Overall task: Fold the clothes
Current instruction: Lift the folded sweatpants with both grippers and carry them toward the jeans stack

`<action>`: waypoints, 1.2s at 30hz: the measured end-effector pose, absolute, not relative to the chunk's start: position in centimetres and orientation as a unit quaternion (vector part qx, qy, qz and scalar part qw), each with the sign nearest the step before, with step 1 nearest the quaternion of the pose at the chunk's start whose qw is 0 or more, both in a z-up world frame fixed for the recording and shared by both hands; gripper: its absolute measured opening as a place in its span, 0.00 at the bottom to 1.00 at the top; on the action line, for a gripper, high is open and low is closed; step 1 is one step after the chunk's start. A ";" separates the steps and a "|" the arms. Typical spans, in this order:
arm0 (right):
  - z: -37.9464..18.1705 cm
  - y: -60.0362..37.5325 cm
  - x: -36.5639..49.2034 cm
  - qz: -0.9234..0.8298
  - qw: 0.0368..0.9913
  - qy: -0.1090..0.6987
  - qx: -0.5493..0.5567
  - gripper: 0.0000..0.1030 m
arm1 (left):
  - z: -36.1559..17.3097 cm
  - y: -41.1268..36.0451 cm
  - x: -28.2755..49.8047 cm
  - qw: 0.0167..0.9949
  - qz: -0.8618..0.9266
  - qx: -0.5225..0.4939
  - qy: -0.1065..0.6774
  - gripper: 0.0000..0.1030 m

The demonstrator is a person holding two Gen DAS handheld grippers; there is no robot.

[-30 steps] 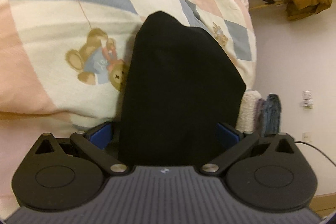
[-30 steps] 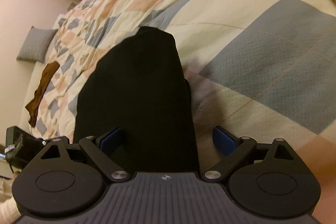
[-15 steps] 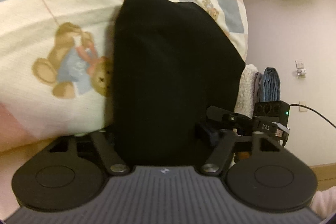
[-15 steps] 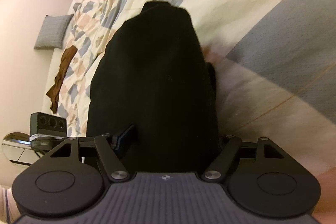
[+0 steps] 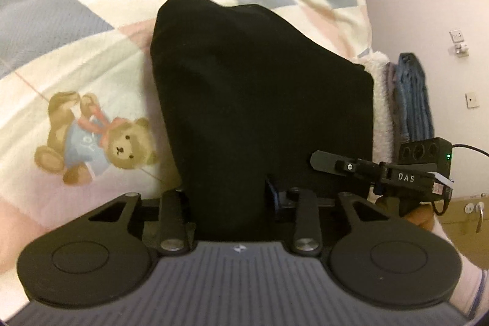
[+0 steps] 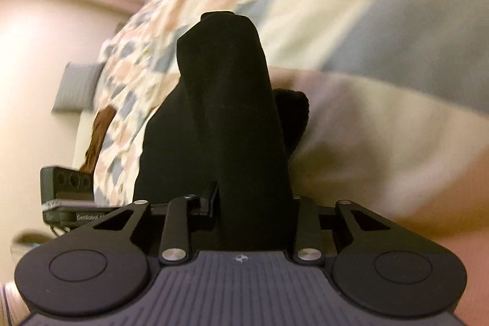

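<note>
Left gripper (image 5: 227, 197) and right gripper (image 6: 253, 200) both clamped tight on black garment (image 5: 259, 100), jaws nearly together. Garment bunched above teddy-bear patchwork quilt (image 5: 91, 75). Folded clothes stack (image 5: 409, 100) by wall (image 5: 428, 5) past bed edge.

1. The left gripper (image 5: 227, 197) has its jaws drawn close together, pinching black cloth (image 5: 250, 100) between them.
2. The right gripper (image 6: 253, 197) is likewise narrowed, its jaws pressed against a bunch of the same cloth.
3. In the left wrist view the right gripper (image 5: 382, 173) shows side-on, just to the right of the left one, near it.
</note>
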State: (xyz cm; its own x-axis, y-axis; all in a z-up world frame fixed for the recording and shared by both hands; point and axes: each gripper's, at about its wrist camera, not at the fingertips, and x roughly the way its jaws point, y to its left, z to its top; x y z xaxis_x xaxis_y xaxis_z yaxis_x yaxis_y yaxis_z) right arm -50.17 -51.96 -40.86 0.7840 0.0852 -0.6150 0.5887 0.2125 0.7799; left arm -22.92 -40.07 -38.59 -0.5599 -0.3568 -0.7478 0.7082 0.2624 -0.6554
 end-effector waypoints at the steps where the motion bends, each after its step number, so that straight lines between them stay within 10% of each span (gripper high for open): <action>1: -41.4 -52.2 -50.2 -0.170 0.721 0.285 0.609 0.48 | -39.1 -40.2 -22.8 0.448 -0.591 0.134 0.657 0.39; 4: -42.3 -53.0 -49.3 -0.146 0.722 0.294 0.609 0.57 | -40.3 -39.5 -22.0 0.446 -0.585 0.097 0.670 0.40; 8: -42.4 -52.6 -48.7 -0.148 0.734 0.288 0.597 0.32 | -39.7 -39.1 -22.1 0.453 -0.589 0.089 0.663 0.26; 14: -39.3 -50.3 -50.8 -0.193 0.725 0.226 0.621 0.29 | -34.9 -40.8 -23.5 0.449 -0.631 0.134 0.619 0.21; 36: -23.1 -45.8 -68.3 -0.527 0.590 -0.245 0.561 0.29 | -15.0 -70.1 -52.1 0.121 -0.860 0.369 0.330 0.23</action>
